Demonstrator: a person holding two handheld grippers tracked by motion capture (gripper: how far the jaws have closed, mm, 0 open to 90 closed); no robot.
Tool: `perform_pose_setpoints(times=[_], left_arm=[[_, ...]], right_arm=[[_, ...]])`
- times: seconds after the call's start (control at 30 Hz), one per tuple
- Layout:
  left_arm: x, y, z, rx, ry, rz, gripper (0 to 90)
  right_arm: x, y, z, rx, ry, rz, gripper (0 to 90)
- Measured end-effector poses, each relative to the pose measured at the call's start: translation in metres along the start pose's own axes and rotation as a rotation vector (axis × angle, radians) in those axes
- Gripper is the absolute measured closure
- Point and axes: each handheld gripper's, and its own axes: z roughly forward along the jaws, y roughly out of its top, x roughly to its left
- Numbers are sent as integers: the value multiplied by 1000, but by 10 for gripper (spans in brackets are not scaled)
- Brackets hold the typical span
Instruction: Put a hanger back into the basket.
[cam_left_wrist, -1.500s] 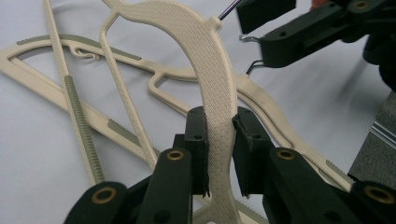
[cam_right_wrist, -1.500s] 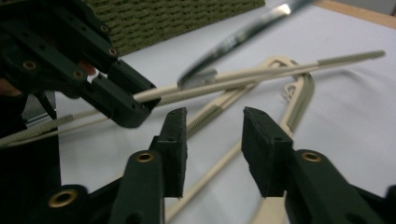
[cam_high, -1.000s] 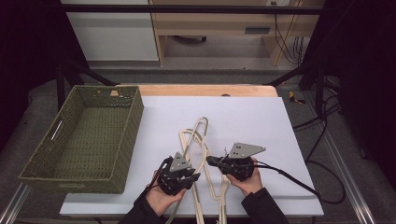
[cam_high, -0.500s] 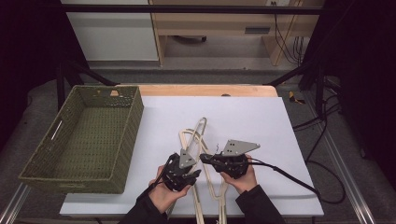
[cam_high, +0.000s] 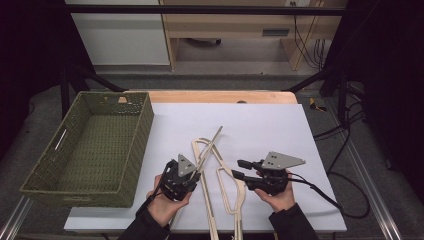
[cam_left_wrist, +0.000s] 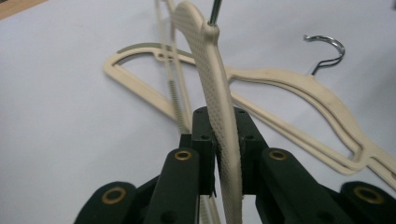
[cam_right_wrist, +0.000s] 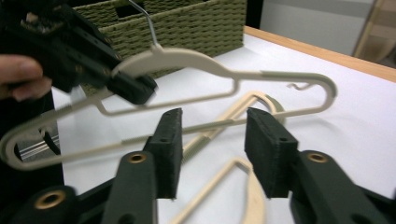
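Observation:
My left gripper (cam_high: 194, 172) is shut on a cream plastic hanger (cam_high: 207, 147) and holds it tilted up off the white table (cam_high: 270, 125). In the left gripper view its two pads clamp the hanger's dotted arm (cam_left_wrist: 224, 140). Two more cream hangers (cam_high: 231, 192) lie flat beneath it, also seen in the left gripper view (cam_left_wrist: 289, 93). My right gripper (cam_high: 237, 168) hovers to the right of the lifted hanger; its jaws have just been opening and grip nothing (cam_right_wrist: 217, 140). The right gripper view looks past them at the lifted hanger (cam_right_wrist: 210, 63) and the left gripper (cam_right_wrist: 135, 88).
A green woven basket (cam_high: 145, 130) stands at the table's left, its wall close behind the left hand (cam_right_wrist: 187, 23). The hangers' metal hooks (cam_left_wrist: 327, 46) point toward the table's middle. A cable (cam_high: 325, 192) trails right from the right gripper.
The right gripper has opened its jaws and drawn back to the right, away from the hangers. The left gripper has shut on one hanger and raised it off the table.

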Motion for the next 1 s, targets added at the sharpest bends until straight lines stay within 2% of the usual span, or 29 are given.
perform_pose_setpoints(times=[0.07,0.2,0.3,0.37,0.5,0.53,0.6,0.77,0.87,1.0], left_arm=[[7,-1,-3,-3,9,-13,834],[20,-3,-8,-15,-3,-39,849],[27,-3,-17,-47,-26,-59,852],[33,-1,-26,-71,-56,-60,853],[44,8,-51,-117,-77,-28,854],[47,11,-58,-124,-76,-6,853],[53,17,-71,-144,-74,3,853],[69,31,-101,-185,-115,17,854],[80,38,-115,-194,-119,41,854],[97,47,-127,-210,-145,67,854]], right_arm=[[-4,-4,-10,-4,-23,14,452],[-12,-11,-27,-7,-92,39,319],[-17,-16,-36,-7,-121,59,266],[-19,-18,-41,-6,-143,77,214],[-23,-20,-50,-16,-177,96,157],[-24,-19,-53,-22,-183,102,138],[-25,-18,-58,-31,-200,109,102],[-27,-16,-69,-49,-242,120,49],[-29,-17,-74,-56,-259,122,38],[-30,-16,-79,-56,-268,119,27]])
